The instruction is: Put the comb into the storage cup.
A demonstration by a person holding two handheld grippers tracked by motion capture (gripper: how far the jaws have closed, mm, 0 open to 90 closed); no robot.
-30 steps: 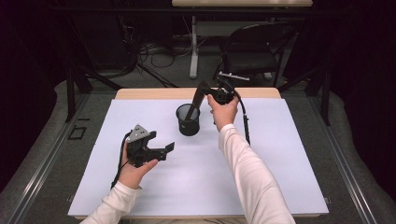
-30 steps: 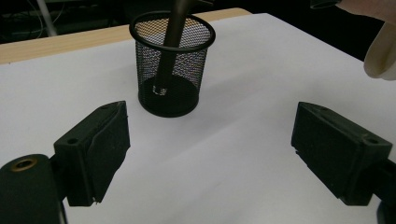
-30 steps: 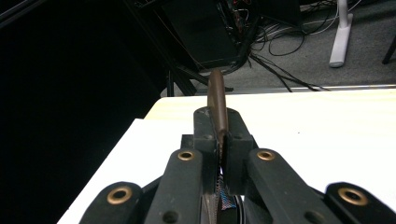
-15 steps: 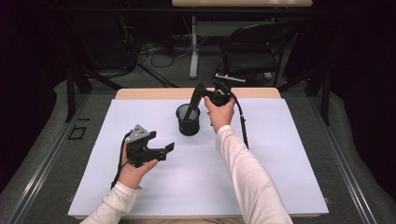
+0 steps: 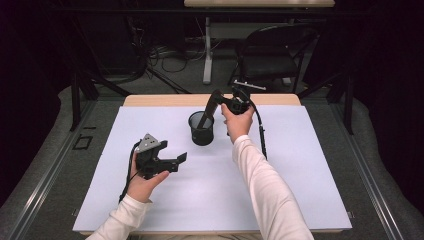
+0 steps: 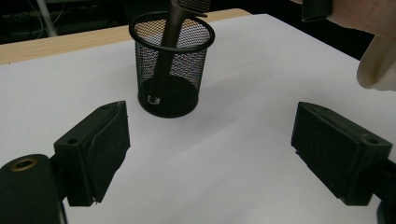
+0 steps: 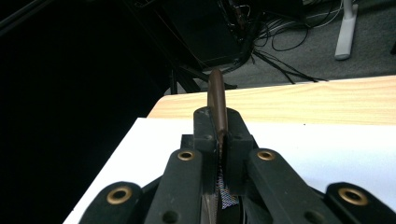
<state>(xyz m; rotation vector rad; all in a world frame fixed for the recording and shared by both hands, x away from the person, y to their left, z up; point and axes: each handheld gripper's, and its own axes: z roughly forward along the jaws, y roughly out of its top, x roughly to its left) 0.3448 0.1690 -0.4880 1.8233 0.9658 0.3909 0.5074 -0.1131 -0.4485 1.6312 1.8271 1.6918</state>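
Right gripper [image 5: 216, 100] stands clenched on a dark slender tool [image 6: 164, 56], its 2 jaws pressed flat against the upper end, as the right gripper view shows with the tool's tip [image 7: 217, 100] projecting past the jaw ends. Lower down, the tool sits inside the black mesh cup [image 5: 201, 128], and its bottom end touches the cup floor near the wall closest to the left gripper. Long axis: tilted, rising from the cup floor up and toward the far right, where the right hand [image 5: 238, 120] holds the gripper above and just beside the cup rim.

Left gripper [image 5: 162, 161] is released, its 2 jaws spread wide and pointing at the cup, well apart from it, with nothing between them.

Clearance: the cup stands on the white sheet [image 5: 300, 165] near the far middle, not far from the wooden table edge [image 5: 165, 100]. Bare sheet lies on every side of the cup, with the widest room toward the near edge and the right.

Change against 1 second ago: the right gripper has risen slightly and the tool stands a little steeper; cup and left gripper have not moved.
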